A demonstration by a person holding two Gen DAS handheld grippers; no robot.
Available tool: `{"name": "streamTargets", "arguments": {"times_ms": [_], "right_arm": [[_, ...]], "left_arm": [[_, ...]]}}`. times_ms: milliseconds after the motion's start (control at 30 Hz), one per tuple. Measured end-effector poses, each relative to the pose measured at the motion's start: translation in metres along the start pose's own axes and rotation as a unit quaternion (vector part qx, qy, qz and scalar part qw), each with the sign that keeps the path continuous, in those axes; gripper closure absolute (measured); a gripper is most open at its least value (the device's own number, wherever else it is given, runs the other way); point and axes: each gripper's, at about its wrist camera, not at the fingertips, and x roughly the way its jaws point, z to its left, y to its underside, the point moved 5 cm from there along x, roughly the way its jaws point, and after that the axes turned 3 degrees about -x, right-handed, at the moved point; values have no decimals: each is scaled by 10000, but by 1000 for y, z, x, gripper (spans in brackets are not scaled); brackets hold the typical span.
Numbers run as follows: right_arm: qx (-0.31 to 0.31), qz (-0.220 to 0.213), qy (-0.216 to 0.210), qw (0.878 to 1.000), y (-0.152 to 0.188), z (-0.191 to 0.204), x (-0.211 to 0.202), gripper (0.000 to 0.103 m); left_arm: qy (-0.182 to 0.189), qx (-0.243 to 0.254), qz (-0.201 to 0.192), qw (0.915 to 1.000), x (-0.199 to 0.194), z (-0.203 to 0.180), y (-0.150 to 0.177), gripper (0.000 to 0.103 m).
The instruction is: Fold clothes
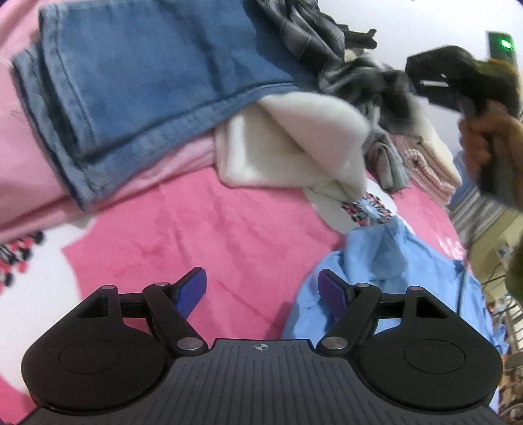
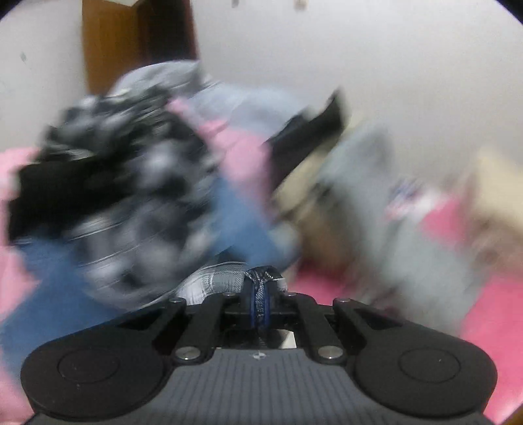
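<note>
My left gripper (image 1: 263, 291) is open, its blue pads (image 1: 193, 291) empty above the pink bedsheet (image 1: 202, 235). Its right pad sits at the edge of a crumpled light blue garment (image 1: 392, 271). Folded blue jeans (image 1: 147, 81) lie at the upper left with a white garment (image 1: 287, 140) tucked beside them. My right gripper (image 2: 260, 294) is shut on a fold of a black-and-grey patterned garment (image 2: 130, 196), which trails to the left in a blurred view. In the left wrist view a hand (image 1: 483, 144) holds that gripper (image 1: 425, 78) at the upper right, against the patterned cloth (image 1: 369, 85).
A small stack of folded clothes (image 1: 431, 170) sits at the bed's far right. A grey checked garment (image 1: 304, 29) lies behind the jeans. In the right wrist view, more loose clothes (image 2: 376, 196) are heaped against a white wall (image 2: 376, 49), with a wooden door (image 2: 108, 42) at the back left.
</note>
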Motion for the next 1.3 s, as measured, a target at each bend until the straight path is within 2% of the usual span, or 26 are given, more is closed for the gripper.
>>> {"name": "streamTargets", "arguments": {"times_ms": [33, 100, 133, 167, 267, 367, 467, 500, 567, 633, 700, 800, 867, 900, 1000, 1067, 1133, 1300], "right_arm": [[-106, 21, 304, 9995, -3, -7, 11, 93], [-159, 201, 736, 9970, -2, -25, 30, 60], [-17, 356, 883, 9955, 2, -34, 38, 34], [144, 475, 981, 9939, 7, -43, 43, 28], [830, 558, 891, 9910, 29, -72, 33, 27], [1477, 499, 568, 9861, 44, -93, 10, 27], [1821, 699, -123, 9807, 63, -90, -13, 37], [1809, 908, -433, 9783, 71, -80, -16, 40], [1689, 1441, -1218, 9674, 92, -48, -16, 49], [1461, 1857, -1875, 9534, 108, -7, -15, 50], [1097, 2090, -2114, 9485, 120, 30, -11, 50], [698, 2286, -1773, 9547, 134, 61, 14, 50], [809, 2238, -1389, 9613, 138, 59, 38, 51], [950, 2146, -1250, 9640, 137, 55, 48, 51], [1859, 1806, -1145, 9590, 129, 37, 64, 54], [1984, 1482, -915, 9645, 117, 30, 66, 55], [1868, 1272, -685, 9717, 108, 22, 72, 55], [1488, 1065, -270, 9827, 89, -1, 102, 56]], "left_arm": [[57, 45, -4, 10000, 0, -2, 1, 27], [137, 131, -21, 9998, -1, -5, 3, 27], [183, 162, -27, 9997, -3, -6, 4, 27], [239, 186, -31, 9995, -5, -6, 5, 26], [397, 364, -52, 9985, -11, -8, 8, 24], [408, 582, -115, 9974, -11, -15, 8, 24], [236, 512, -218, 9982, -6, -14, 3, 28], [98, 449, -245, 9986, -3, -11, 0, 30], [-242, 293, -293, 9988, 4, -3, -7, 41], [-506, 61, -314, 9982, 7, 8, -11, 41], [-507, -78, -350, 9981, 6, 14, -12, 43], [-504, -69, -413, 9979, 1, 17, -10, 43], [-488, -58, -426, 9979, -1, 19, -8, 43], [-472, -69, -430, 9979, -1, 20, -8, 43], [-398, -145, -446, 9981, -2, 22, -10, 42], [-371, -146, -437, 9982, -2, 24, -10, 42], [-345, -150, -432, 9984, -3, 25, -10, 42], [-343, -59, -446, 9984, -3, 26, -7, 42]]}}
